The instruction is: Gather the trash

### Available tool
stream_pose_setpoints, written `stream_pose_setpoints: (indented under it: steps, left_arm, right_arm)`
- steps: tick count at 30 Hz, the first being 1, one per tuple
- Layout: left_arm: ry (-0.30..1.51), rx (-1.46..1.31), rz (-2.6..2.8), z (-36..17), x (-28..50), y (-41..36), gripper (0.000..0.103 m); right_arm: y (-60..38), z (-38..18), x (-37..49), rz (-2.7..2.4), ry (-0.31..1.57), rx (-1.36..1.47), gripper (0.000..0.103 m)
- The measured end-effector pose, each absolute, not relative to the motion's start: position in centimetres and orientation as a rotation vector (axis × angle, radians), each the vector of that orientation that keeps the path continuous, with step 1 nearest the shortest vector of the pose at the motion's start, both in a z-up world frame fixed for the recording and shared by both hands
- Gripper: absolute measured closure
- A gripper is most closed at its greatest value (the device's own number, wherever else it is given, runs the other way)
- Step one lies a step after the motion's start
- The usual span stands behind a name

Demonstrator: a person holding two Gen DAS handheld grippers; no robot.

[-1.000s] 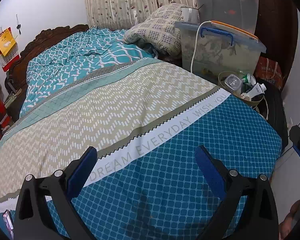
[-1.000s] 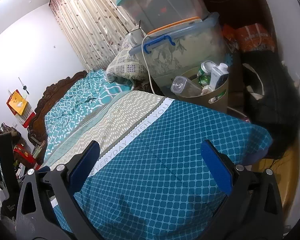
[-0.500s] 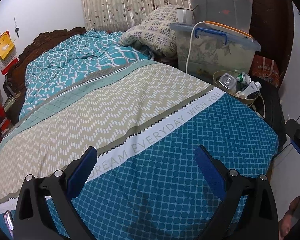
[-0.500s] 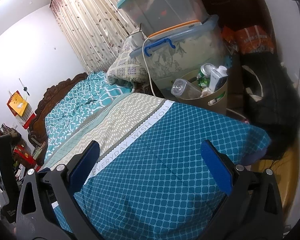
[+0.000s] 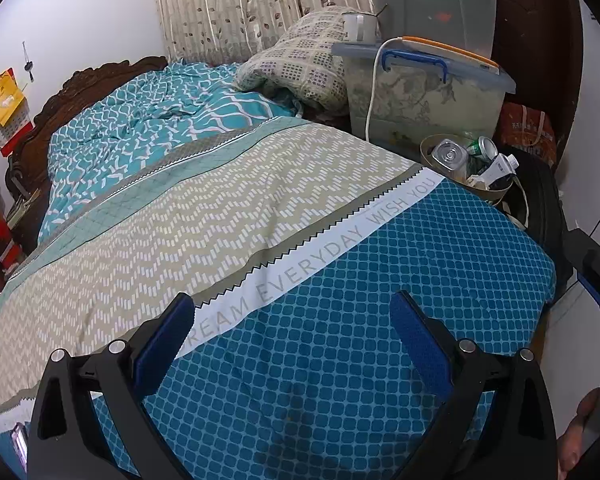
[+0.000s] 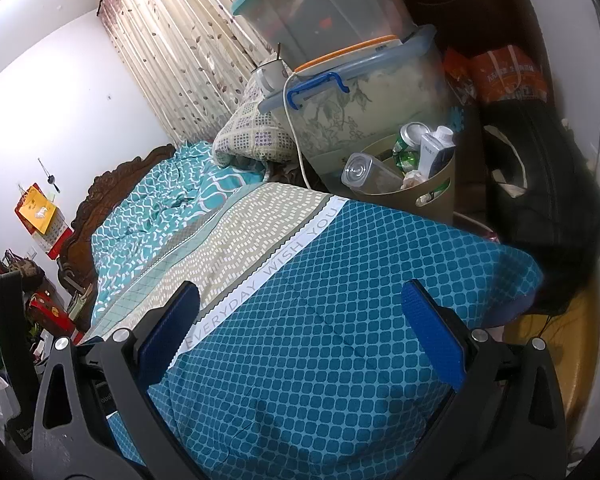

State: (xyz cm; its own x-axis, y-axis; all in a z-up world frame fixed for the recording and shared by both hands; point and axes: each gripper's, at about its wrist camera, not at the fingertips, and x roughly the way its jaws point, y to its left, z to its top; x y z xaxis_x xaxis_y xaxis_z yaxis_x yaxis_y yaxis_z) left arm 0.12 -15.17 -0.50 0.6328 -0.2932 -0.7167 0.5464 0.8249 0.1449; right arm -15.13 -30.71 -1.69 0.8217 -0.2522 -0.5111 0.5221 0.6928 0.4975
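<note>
A tan trash bin (image 6: pixel 436 196) stands beside the bed's far right edge, in front of the storage boxes. It holds a clear plastic bottle (image 6: pixel 366 172), a green can (image 6: pixel 410 136) and a white carton (image 6: pixel 434 152). It also shows in the left wrist view (image 5: pixel 496 196), with the bottle (image 5: pixel 448 156) and can (image 5: pixel 482 148) in it. My left gripper (image 5: pixel 292 312) is open and empty above the blue part of the bedspread. My right gripper (image 6: pixel 300 300) is open and empty above the same bedspread, well short of the bin.
The bed (image 5: pixel 220 208) fills both views. Stacked clear storage boxes (image 6: pixel 364 92) with a white cable stand behind the bin. A patterned pillow (image 5: pixel 300 60) lies beside them. A black bag (image 6: pixel 540 200) sits right of the bin. The right gripper shows at the left view's right edge (image 5: pixel 596 272).
Both grippers have drawn back and up a little from the bed, so the bin sits slightly farther away. Both stay open and empty.
</note>
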Motion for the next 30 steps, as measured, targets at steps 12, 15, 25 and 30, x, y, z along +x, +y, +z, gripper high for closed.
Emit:
stream_pose_setpoints:
  steps: [12, 15, 25, 30]
  left_arm:
    - [0.738, 0.370, -0.496, -0.38, -0.12, -15.09, 0.009]
    - [0.735, 0.374, -0.489, -0.33, -0.28, -15.07, 0.009]
    - [0.758, 0.373, -0.484, -0.30, -0.19, -14.80, 0.009]
    - [0.756, 0.378, -0.481, -0.32, -0.43, -14.90, 0.009]
  right_arm:
    - [-30.36, -1.50, -15.37, -0.450, 0.416, 0.667, 0.003]
    - [-30.36, -1.53, -15.39, -0.451, 0.417, 0.671, 0.003]
    - [-30.21, -1.47, -15.47, -0.451, 0.416, 0.669, 0.003]
    - [-30.17, -1.43, -15.54, -0.453, 0.413, 0.667, 0.003]
